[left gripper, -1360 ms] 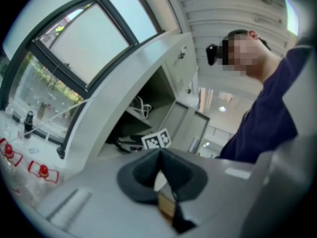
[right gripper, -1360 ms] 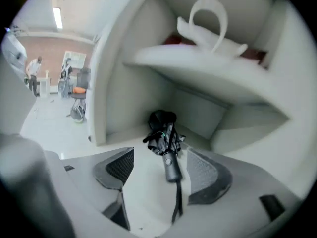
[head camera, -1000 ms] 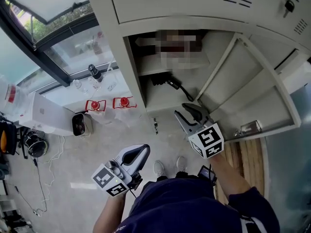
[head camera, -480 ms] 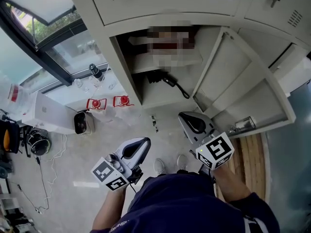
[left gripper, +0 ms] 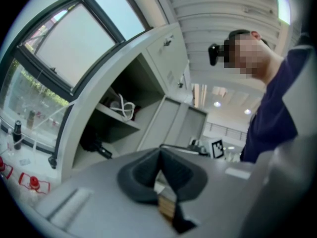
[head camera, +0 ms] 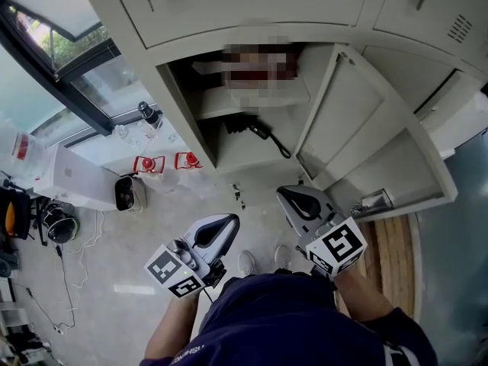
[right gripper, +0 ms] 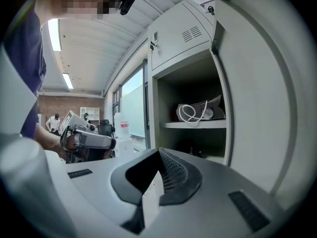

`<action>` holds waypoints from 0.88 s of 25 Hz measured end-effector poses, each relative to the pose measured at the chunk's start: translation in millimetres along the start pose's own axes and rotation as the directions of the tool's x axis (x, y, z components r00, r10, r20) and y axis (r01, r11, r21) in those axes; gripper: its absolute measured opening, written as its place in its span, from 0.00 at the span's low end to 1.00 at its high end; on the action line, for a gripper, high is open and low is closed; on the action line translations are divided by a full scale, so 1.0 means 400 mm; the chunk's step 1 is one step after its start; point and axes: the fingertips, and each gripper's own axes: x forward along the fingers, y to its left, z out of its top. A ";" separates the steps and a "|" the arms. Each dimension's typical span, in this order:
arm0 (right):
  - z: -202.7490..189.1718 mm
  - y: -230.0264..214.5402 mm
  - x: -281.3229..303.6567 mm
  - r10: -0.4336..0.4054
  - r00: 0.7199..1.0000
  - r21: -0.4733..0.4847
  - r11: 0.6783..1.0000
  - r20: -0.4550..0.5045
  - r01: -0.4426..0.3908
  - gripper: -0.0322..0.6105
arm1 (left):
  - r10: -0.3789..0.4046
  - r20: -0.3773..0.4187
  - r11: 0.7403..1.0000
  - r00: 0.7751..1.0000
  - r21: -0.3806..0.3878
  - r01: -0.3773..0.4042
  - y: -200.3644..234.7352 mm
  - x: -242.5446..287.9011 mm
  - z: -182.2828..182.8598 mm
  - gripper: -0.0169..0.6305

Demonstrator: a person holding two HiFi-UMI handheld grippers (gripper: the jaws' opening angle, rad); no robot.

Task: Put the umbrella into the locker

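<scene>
Closest to the camera, in front of the person's dark blue top (head camera: pixel 290 319), both tools are held roughly level and pointed at the locker (head camera: pixel 183 107). The left gripper (head camera: pixel 229 223) is carried with its jaws pressed together on nothing, and the right gripper (head camera: pixel 286 197) is likewise fully closed and empty; in each gripper view only the meeting pads are seen, with no object between them. Nothing is touched by either tool, and both are held well apart from the locker's mouth, which is judged to be because nothing remains to be carried. Beneath them the pale floor (head camera: pixel 114 242) and the toes of the person's shoes (head camera: pixel 247 263) are seen. Farther on, the locker's door (head camera: pixel 358 120) is swung wide to the right, so the compartment is open to reach. The umbrella (head camera: pixel 248 126), black and folded, is laid on the compartment's bottom, under the shelf (head camera: pixel 229 111), with its handle turned toward the opening. That low spot is judged sensible, since the shelf above is taken up by a coiled white cable (right gripper: pixel 190 112) and a dark item behind it. The placing is therefore judged done, with perhaps only the door to be shut. Whether the handle would be cleared by the door cannot be told.
</scene>
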 end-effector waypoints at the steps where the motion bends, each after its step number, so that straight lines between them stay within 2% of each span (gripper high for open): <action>1: 0.000 0.000 -0.002 0.003 1.000 -0.001 1.000 -0.001 -0.003 0.06 | 0.001 0.001 1.000 1.000 0.001 -0.001 -0.001 0.004 0.000 0.03; 22: -0.039 0.009 -0.012 0.040 0.998 -0.006 0.999 -0.044 -0.040 0.06 | 0.029 0.016 1.000 0.999 -0.013 -0.029 -0.025 0.010 -0.024 0.03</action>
